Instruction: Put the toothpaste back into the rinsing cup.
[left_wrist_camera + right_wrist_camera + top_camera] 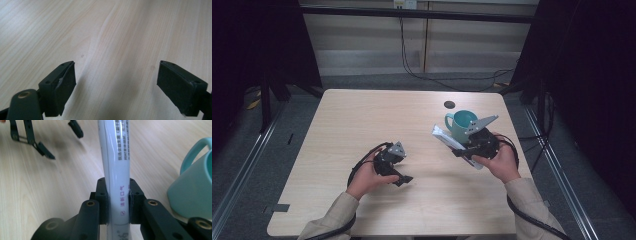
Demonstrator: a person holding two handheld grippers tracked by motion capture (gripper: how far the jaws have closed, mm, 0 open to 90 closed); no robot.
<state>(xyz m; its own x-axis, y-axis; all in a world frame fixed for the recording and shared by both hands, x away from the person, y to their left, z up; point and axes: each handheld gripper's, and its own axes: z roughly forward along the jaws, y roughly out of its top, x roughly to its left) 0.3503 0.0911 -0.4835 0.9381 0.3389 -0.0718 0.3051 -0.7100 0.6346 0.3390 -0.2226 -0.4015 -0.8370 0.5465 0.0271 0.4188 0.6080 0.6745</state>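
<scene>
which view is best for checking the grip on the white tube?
Right gripper view: the white tube fills the middle, clamped between the right gripper jaws, print legible. High view shows it small beside the teal mug.

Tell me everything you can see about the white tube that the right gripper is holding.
The white glossy tube looks like soft plastic, long and slim, with small dark print along one side and pink characters near the grip. The right gripper is shut on it, its black jaws pressing both sides partway along the tube's length. In the high view the tube slants up and to the left from the gripper, over the light wooden table, just left of the teal mug. Whether it touches the mug is unclear.
</scene>
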